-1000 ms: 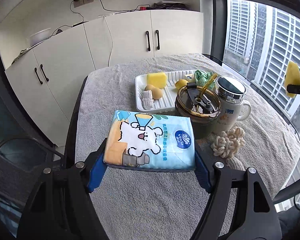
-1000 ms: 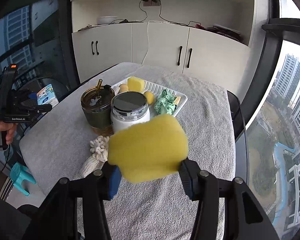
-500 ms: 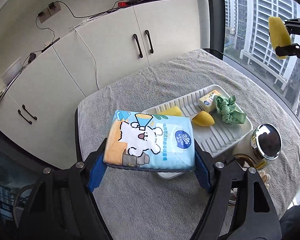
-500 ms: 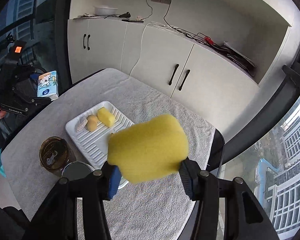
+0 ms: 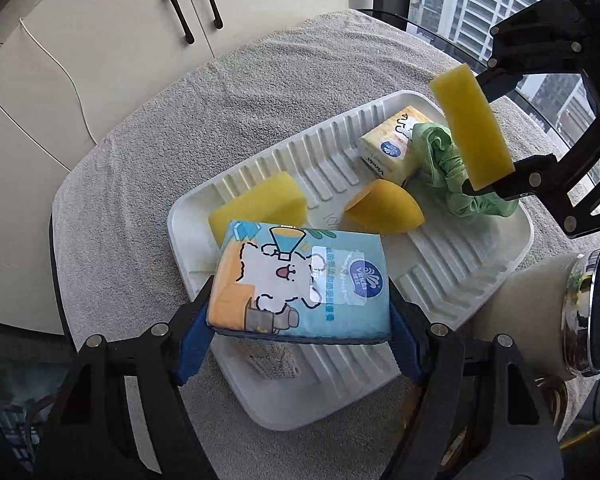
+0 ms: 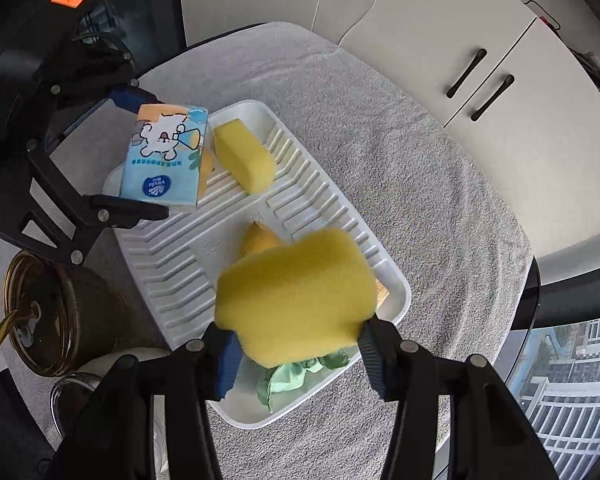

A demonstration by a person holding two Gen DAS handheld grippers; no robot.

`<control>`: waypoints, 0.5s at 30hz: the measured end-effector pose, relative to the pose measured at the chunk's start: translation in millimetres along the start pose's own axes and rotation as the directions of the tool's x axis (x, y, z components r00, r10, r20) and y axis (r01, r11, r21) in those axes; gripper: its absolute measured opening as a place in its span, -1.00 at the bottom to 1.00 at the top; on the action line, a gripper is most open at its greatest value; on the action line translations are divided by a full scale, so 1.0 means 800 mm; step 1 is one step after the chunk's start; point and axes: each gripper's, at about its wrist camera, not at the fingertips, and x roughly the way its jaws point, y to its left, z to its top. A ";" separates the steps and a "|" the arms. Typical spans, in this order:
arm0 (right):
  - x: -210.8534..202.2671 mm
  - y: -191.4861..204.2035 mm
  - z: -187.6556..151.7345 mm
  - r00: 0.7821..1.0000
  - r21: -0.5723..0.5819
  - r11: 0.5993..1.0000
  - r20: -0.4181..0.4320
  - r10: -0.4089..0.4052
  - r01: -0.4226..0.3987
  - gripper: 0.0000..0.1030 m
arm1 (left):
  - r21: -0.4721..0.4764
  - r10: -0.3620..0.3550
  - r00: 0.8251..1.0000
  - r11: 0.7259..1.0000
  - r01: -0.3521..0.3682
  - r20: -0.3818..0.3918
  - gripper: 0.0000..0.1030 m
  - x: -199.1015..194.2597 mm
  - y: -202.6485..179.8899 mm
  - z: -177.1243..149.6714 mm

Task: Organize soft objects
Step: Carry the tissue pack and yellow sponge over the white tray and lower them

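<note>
My left gripper [image 5: 300, 308] is shut on a blue tissue pack [image 5: 300, 284] and holds it above the near-left end of the white ribbed tray [image 5: 440, 276]. My right gripper [image 6: 300, 344] is shut on a yellow sponge [image 6: 296, 296] above the tray's other end, over a green scrunchie [image 6: 296, 372]. In the tray lie another yellow sponge [image 5: 260, 204], an orange egg-shaped sponge [image 5: 384, 208], a small tissue pack [image 5: 388, 148] and the scrunchie [image 5: 452, 176]. A knitted piece [image 5: 272, 360] shows under the held pack. The right wrist view also shows the tissue pack [image 6: 164, 160] in the left gripper [image 6: 144, 156].
A white mug with a chrome lid [image 5: 580, 312] stands just beside the tray's long side. A brown lidded glass cup [image 6: 48, 312] stands next to it. A grey towel [image 6: 380, 128] covers the round table, and white cabinets [image 5: 100, 60] stand beyond it.
Both grippers have swung in over the tray and tipped downward, each still holding its object. The tray now fills the middle of both views.
</note>
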 end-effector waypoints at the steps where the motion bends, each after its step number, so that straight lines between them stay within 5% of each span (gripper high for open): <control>1: 0.011 0.002 0.000 1.000 -0.011 1.000 -0.018 0.006 -0.006 0.05 | 0.003 -0.004 1.000 1.000 0.004 -0.005 0.42 0.006 -0.001 0.000; 15: 0.049 0.016 0.010 0.997 -0.039 0.997 -0.048 0.064 -0.066 0.18 | -0.025 -0.039 0.999 0.999 0.039 -0.010 0.44 0.033 0.004 0.005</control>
